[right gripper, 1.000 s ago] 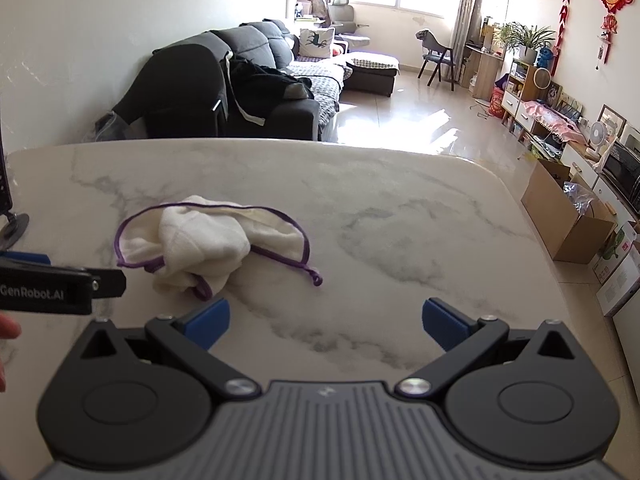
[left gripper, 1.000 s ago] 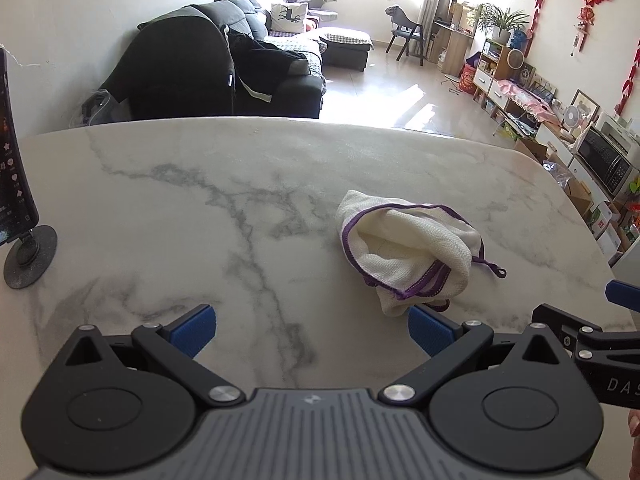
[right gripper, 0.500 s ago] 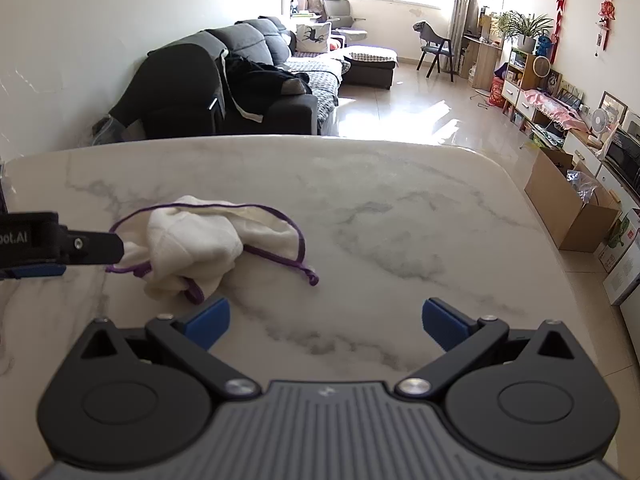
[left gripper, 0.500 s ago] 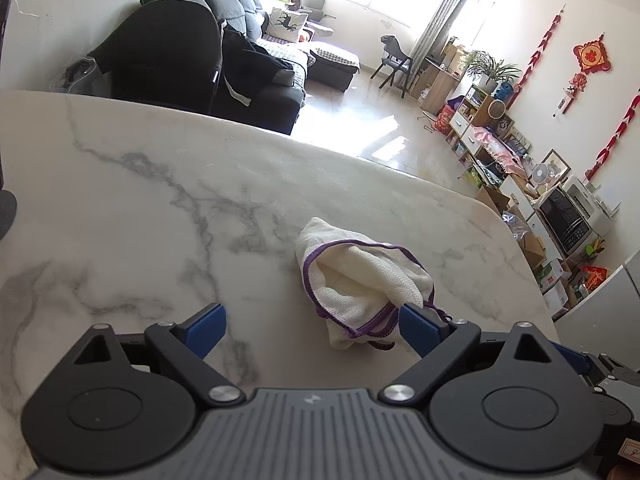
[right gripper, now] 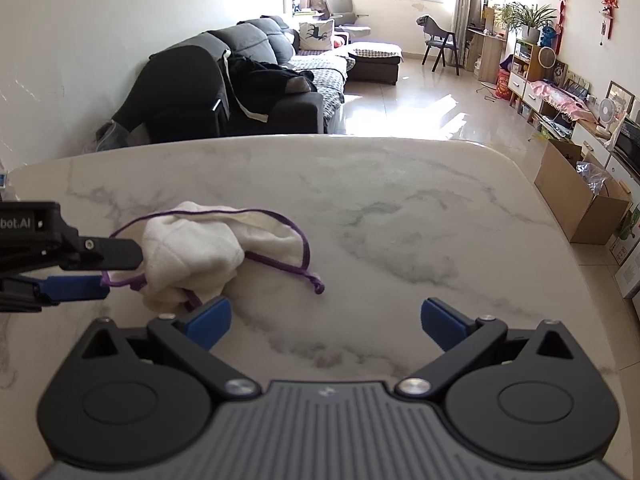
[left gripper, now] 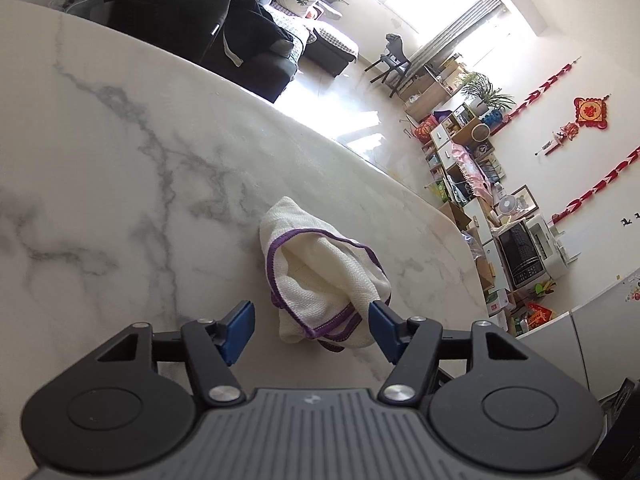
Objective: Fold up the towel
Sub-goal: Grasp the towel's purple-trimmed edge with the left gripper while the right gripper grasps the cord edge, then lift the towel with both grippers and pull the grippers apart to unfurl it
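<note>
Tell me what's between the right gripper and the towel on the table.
Nothing but bare marble table. In the right wrist view the open right gripper sits beside the crumpled towel, its nearer finger almost at the cloth.

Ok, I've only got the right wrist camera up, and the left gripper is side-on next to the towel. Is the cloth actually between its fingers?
Observer: Yes. In the left wrist view the near end of the towel lies between the pads of the left gripper, whose jaws have just been closing.
Operator: Both pads on it?
Observer: Not yet. One of the pads looks to be at the cloth's edge. The other stands clear, with bare table showing in the gap.
Operator: Which part would it catch?
Observer: A bunched corner where the purple hem doubles back on itself.
</note>
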{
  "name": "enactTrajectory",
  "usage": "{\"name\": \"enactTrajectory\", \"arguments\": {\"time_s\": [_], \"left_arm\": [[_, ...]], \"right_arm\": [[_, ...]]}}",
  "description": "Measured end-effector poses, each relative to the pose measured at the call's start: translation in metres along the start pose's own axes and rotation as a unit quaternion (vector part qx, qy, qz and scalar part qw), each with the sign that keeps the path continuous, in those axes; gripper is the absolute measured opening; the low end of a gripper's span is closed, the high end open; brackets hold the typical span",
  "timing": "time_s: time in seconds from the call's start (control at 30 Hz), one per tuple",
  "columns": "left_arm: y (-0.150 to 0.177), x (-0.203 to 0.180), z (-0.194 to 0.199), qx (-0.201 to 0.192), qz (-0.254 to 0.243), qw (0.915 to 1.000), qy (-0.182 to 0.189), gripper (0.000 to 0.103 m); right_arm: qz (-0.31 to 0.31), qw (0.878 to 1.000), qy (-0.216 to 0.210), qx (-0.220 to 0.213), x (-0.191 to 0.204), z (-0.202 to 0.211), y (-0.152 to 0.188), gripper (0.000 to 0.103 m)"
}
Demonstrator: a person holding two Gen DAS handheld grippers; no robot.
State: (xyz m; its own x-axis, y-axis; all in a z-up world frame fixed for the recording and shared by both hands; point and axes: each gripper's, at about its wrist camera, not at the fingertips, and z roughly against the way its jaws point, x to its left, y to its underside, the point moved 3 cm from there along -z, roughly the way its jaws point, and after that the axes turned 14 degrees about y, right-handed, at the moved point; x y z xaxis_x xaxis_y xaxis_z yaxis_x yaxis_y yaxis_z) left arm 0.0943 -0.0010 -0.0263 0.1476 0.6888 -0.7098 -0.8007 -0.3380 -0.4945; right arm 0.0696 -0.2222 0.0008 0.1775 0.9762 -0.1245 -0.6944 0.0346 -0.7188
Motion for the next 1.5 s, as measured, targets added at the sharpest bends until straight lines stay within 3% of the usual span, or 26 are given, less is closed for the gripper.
{"name": "enactTrajectory", "arguments": {"time_s": [0.1, 0.23, 0.3, 0.47, 0.77, 1.03, 1.27, 1.5], "left_arm": [[0.002, -0.001, 0.0, -0.006, 0.001, 1.0, 0.006, 0.044], [0.002, -0.002, 0.0, -0.013, -0.004, 0.9999, 0.009, 0.031], [0.002, -0.003, 0.0, -0.016, -0.007, 0.9998, 0.008, 0.018], [0.002, -0.004, 0.002, -0.026, -0.028, 0.9992, -0.009, 0.009], [0.003, 0.0, 0.006, -0.026, -0.072, 0.9951, -0.063, 0.008], [0.003, 0.011, 0.008, -0.017, -0.103, 0.9878, -0.116, 0.008], [0.006, 0.018, 0.008, -0.01, -0.109, 0.9854, -0.13, 0.008], [0.008, 0.022, 0.009, -0.005, -0.112, 0.9834, -0.143, 0.008]], "right_arm": [[-0.007, 1.0, -0.011, 0.008, -0.002, -0.004, -0.002, 0.096], [-0.005, 1.0, -0.011, 0.009, -0.001, -0.006, -0.003, 0.094], [-0.004, 1.0, -0.011, 0.01, -0.001, -0.008, -0.003, 0.092], [-0.007, 1.0, -0.012, 0.015, 0.0, -0.016, -0.007, 0.086], [-0.017, 0.999, -0.028, 0.037, -0.003, -0.035, -0.013, 0.074], [-0.037, 0.997, -0.058, 0.043, -0.005, -0.04, -0.021, 0.07], [-0.063, 0.991, -0.104, 0.046, -0.001, -0.039, -0.028, 0.069], [-0.081, 0.988, -0.123, 0.056, 0.005, -0.046, -0.037, 0.065]]}}
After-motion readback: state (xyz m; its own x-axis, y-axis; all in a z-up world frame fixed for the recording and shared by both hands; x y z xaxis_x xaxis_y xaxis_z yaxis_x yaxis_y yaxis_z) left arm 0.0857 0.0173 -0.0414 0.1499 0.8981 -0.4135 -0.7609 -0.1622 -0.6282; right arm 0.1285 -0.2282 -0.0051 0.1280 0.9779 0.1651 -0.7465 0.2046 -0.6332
